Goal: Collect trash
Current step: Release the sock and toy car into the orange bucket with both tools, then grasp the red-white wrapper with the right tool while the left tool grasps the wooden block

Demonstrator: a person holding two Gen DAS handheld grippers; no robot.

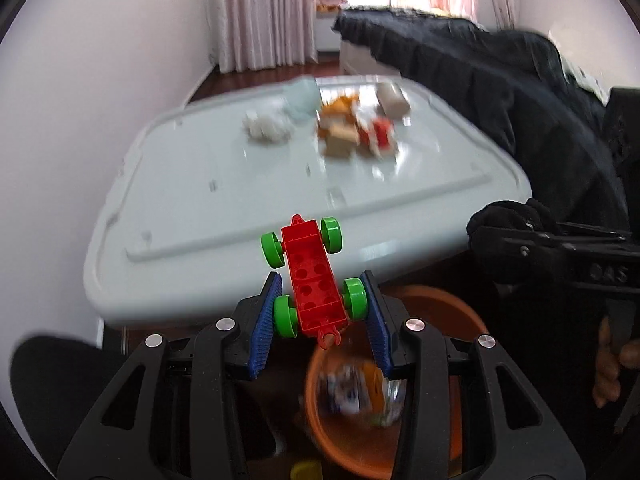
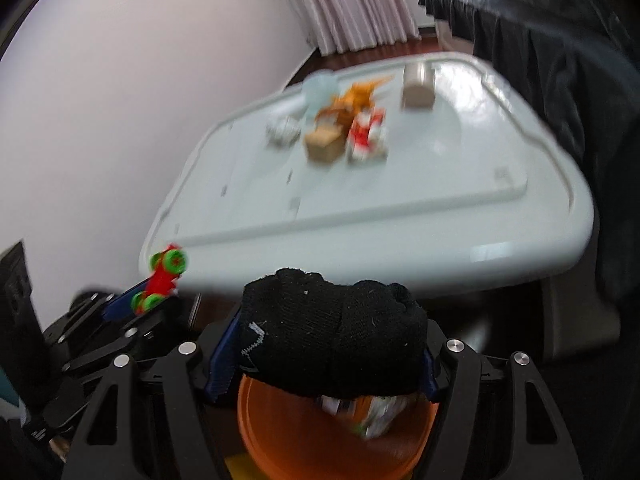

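Observation:
My left gripper (image 1: 321,280) is shut on a red toy car (image 1: 308,256) with green wheels, its blue pads pressing on the rear wheels. It hangs over the near edge of the pale table (image 1: 200,208). Under it stands an orange bin (image 1: 420,308) with blurred wrappers (image 1: 360,392) inside. My right gripper (image 2: 326,344) is shut on a balled black sock (image 2: 336,320) right above the same orange bin (image 2: 280,440). In the right wrist view the toy car (image 2: 164,276) shows at the left, beside the table corner. The sock (image 1: 508,220) also shows at the right of the left wrist view.
At the table's far end lie a white crumpled tissue (image 1: 266,126), a pale blue cup (image 1: 302,100), an orange wrapper (image 1: 338,110), a brown box (image 1: 338,144), a red-and-white carton (image 1: 378,134) and a grey cylinder (image 1: 394,98). Dark cloth (image 1: 480,80) is draped at the right. A white wall is at the left.

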